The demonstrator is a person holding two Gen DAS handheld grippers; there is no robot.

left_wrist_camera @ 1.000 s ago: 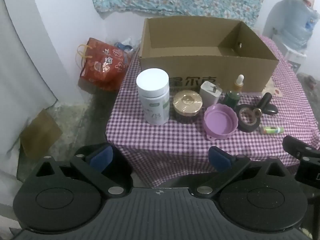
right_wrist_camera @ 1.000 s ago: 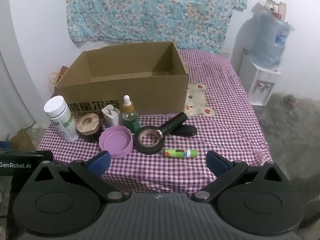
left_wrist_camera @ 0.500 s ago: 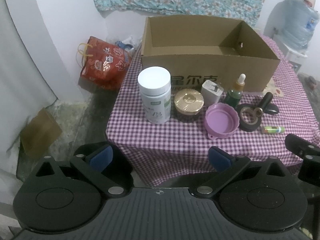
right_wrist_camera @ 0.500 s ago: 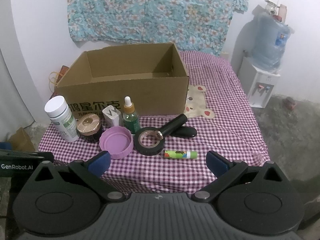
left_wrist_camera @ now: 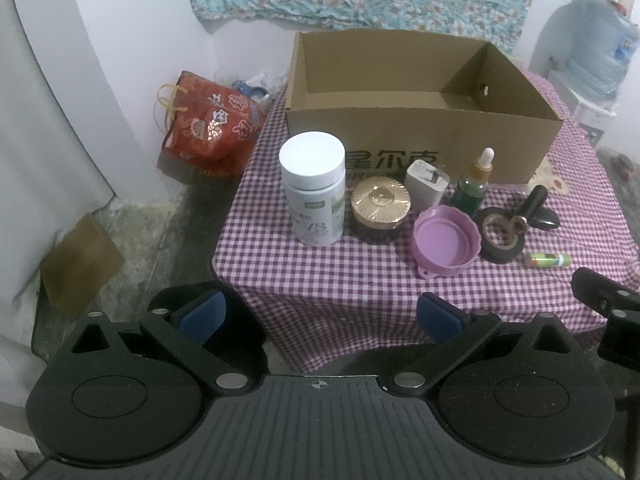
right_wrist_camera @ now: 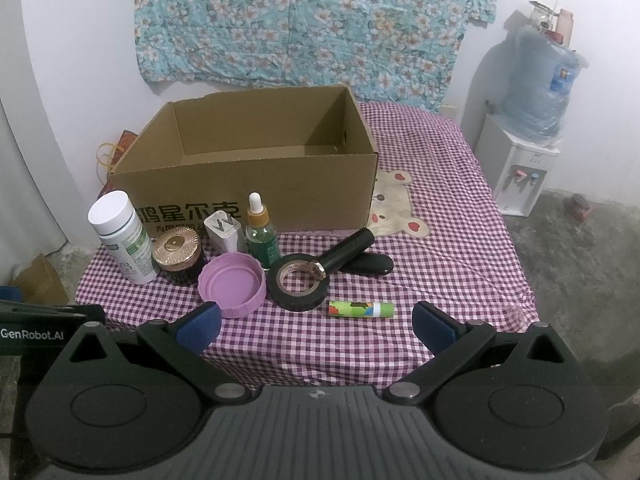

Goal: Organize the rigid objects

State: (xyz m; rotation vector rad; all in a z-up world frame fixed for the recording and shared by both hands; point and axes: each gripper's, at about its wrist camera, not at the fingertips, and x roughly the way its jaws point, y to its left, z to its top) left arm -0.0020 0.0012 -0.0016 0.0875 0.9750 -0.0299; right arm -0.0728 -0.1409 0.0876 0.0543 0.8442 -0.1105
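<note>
Eight items sit in a row on the checked surface [right_wrist_camera: 440,240] in front of the empty cardboard box [right_wrist_camera: 256,184]; nothing packed yet. Left gripper [left_wrist_camera: 320,316] & right gripper [right_wrist_camera: 316,324] hover at near edge, jaws wide apart, holding nothing. Step looks like approach. Next: probably pick nearest item, e.g. glue stick [right_wrist_camera: 361,309], w/ right, lift over box wall.

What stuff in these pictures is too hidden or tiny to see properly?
- Cardboard box floor: the near wall hides most of it in both wrist views.
- White bottle label: print too small to read in the left wrist view.
- Black oval object: the black handle crosses it in the right wrist view.
- Red bag: mostly hidden behind the box there.
- Both claws open, holding nothing.
</note>
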